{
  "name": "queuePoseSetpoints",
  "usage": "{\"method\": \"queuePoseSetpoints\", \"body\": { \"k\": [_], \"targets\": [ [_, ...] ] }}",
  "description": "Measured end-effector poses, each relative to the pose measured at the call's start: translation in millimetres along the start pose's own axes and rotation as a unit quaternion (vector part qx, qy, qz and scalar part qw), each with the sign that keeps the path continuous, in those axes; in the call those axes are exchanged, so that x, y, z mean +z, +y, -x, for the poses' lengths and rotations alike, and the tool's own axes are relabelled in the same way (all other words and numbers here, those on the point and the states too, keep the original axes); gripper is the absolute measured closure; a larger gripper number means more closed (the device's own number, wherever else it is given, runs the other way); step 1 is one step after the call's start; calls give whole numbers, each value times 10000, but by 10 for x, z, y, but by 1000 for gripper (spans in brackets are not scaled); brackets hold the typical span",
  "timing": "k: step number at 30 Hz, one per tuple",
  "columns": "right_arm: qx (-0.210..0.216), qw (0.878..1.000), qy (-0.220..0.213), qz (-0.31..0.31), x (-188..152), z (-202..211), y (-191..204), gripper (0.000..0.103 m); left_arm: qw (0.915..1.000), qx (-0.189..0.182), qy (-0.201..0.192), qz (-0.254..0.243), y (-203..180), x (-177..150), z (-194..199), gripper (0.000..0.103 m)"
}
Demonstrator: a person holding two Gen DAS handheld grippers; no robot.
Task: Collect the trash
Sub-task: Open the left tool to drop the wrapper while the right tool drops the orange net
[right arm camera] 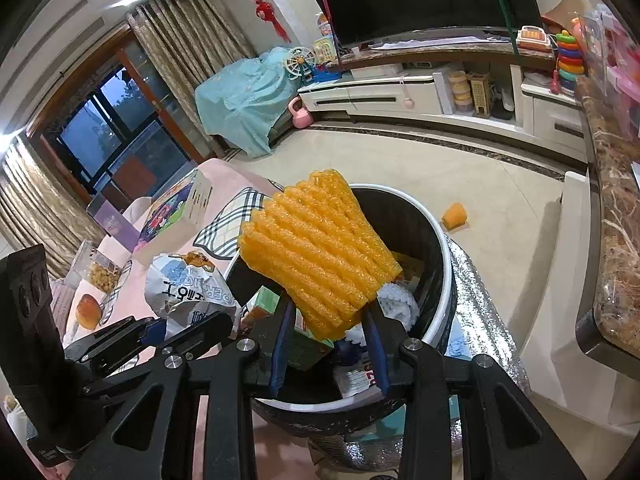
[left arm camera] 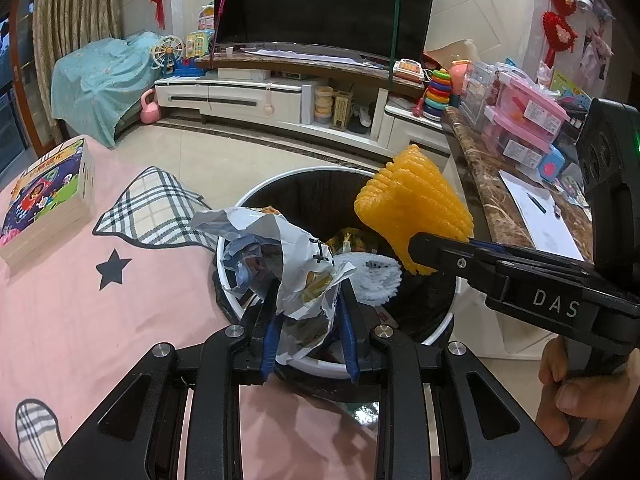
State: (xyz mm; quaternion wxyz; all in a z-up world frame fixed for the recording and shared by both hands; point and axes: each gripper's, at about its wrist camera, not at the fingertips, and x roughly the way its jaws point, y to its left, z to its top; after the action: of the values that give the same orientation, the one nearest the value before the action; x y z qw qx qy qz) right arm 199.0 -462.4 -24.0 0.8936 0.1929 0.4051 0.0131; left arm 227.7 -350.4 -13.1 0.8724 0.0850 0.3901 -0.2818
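My left gripper (left arm camera: 308, 286) is shut on a crumpled white snack wrapper (left arm camera: 280, 256) and holds it over the near rim of a round bin (left arm camera: 444, 320) with a white rim and dark liner. My right gripper (right arm camera: 330, 308) is shut on an orange foam net sleeve (right arm camera: 320, 252) and holds it above the bin (right arm camera: 432, 236). The sleeve also shows in the left wrist view (left arm camera: 416, 208), gripped by the right gripper (left arm camera: 418, 246). The wrapper (right arm camera: 188, 284) and left gripper (right arm camera: 192, 330) show at the left of the right wrist view. Other trash lies inside the bin.
A pink cloth-covered table (left arm camera: 80, 312) is to the bin's left, with a boxed book (left arm camera: 48, 196), a bread roll (right arm camera: 88, 310) and a snack tub (right arm camera: 102, 274). A marble counter (left arm camera: 500, 184) with toy boxes is to the right. An orange piece (right arm camera: 454, 216) lies on the floor.
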Motion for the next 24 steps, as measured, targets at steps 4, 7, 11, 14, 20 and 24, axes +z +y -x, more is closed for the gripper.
{"method": "queuePoseSetpoints", "body": {
  "k": [4,7,11,14,20,24],
  "targets": [
    [39,10000,36,-39,18,-15,-21,66,10000,25,1,9,0,3,-10,74],
    [40,10000,42,-33,28,-16,-16,65,10000,72,-40,11,4,3,10,64],
    [30,10000,12,-90,30,-9,-24,54,9999,133,-94,45,44,-7,60,52],
    [37,9999,-10,-118,19,3,-24,50,9997,159,-126,104,99,-38,111,50],
    [13,9998,-89,-161,-41,66,9,44,9991,174,-143,357,266,-193,233,49],
    [-6,9994,-257,-223,-125,162,35,37,9982,159,-173,552,370,-336,347,49]
  ]
}}
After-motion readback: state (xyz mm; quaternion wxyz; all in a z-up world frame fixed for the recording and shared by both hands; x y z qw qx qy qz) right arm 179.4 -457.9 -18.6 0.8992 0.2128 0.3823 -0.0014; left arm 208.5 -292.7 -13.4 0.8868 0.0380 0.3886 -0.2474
